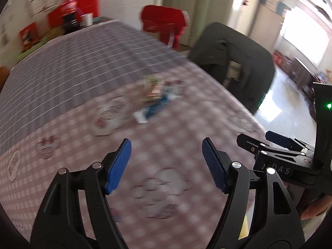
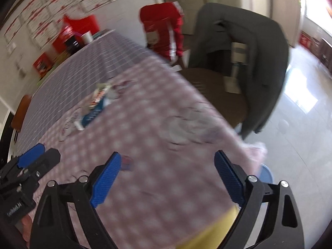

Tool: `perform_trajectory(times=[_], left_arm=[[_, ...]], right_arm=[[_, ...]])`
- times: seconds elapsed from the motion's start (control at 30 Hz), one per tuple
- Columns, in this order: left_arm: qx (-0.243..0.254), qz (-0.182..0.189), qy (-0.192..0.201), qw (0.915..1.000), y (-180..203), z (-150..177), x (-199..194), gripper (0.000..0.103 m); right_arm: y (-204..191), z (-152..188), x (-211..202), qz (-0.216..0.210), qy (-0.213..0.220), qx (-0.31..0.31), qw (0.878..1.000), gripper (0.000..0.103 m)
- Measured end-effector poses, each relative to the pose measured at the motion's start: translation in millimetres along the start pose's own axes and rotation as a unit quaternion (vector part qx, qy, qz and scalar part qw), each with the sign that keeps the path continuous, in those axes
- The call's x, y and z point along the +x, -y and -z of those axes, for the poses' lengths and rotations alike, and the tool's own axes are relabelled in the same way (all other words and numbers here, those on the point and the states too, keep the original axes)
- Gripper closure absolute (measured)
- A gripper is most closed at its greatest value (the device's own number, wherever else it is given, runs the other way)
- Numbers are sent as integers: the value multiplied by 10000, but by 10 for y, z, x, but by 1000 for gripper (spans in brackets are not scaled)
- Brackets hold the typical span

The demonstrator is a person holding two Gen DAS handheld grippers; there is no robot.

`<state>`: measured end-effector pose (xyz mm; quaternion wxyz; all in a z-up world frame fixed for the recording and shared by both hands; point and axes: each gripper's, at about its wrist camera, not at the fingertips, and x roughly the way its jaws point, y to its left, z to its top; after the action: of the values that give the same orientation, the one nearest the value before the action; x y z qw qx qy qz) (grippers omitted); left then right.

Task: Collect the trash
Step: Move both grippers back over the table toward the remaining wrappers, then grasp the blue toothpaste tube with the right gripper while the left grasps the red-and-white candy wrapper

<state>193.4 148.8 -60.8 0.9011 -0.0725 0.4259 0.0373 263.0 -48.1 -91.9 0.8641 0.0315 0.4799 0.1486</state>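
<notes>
Foil wrappers (image 1: 154, 95) on table (image 1: 83, 78) look light, crinkly, thin — pinch an edge; left gripper (image 1: 167, 164) and right gripper (image 2: 168, 178) jaws both spread, empty.

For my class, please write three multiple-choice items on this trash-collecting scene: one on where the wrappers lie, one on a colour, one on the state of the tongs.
1. Where does the pile of wrappers lie?
A. On the checked tablecloth, ahead of both tongs
B. On the floor
C. Between the right tongs' pads

2. What colour are the pads on the tongs?
A. Red
B. Blue
C. Yellow

3. How do the left tongs and right tongs stand?
A. Both shut on a wrapper
B. Left open, right shut
C. Both open, holding nothing

Key:
1 A, the wrappers rest mid-table on the tablecloth, apart from the tongs.
2 B, ribbed blue pads show in both wrist views.
3 C, a wide gap with only cloth behind shows between each pair.
</notes>
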Motion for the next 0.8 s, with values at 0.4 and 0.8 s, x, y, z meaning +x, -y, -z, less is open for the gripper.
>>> perform_trajectory(times=[0.4, 0.8], left_arm=[[-894, -793, -55, 9928, -1125, -141, -87, 31], [-1040, -899, -243, 9902, -1379, -228, 47, 30]], right_arm=[[-1183, -426, 690, -320, -410, -720, 9960, 14], [-1416, -552, 1058, 307, -242, -1219, 9918, 75]])
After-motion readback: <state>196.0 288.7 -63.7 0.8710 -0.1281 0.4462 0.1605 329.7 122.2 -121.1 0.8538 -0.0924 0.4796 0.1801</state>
